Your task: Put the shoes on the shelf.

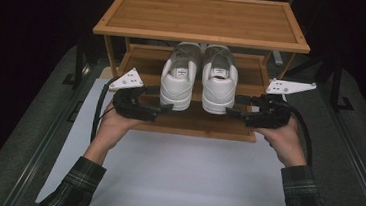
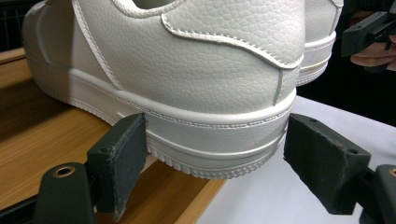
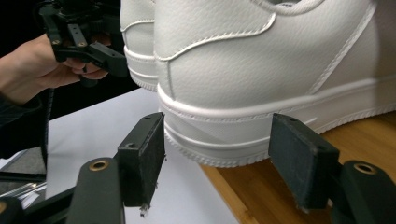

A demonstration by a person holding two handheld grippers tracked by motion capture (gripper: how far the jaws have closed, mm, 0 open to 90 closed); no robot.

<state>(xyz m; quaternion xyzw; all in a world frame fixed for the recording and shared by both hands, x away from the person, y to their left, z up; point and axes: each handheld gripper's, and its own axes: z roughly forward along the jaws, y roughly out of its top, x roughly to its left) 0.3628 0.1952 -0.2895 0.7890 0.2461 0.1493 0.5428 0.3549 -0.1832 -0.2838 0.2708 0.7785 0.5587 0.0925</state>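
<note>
Dark surroundings frame a pale grey tabletop [image 1: 184,178] carrying a two-tier bamboo shoe rack [image 1: 203,17]. On its lower shelf [image 1: 194,124] sit two white leather low-top sneakers side by side, toes pointing away, heels hanging slightly past the shelf's front edge. The left white sneaker [image 1: 178,77] has its heel directly ahead of the left gripper [image 1: 163,109], which comes in from the outer side; the right white sneaker [image 1: 219,81] lies likewise before the right gripper [image 1: 231,112]. Each shoe's long axis runs front to back, across the jaws' reach. In both gripper views the jaws stand wide apart, straddling the heel sole. The left gripper's inner pad appears to touch the rubber; neither clamps anything yet.
</note>
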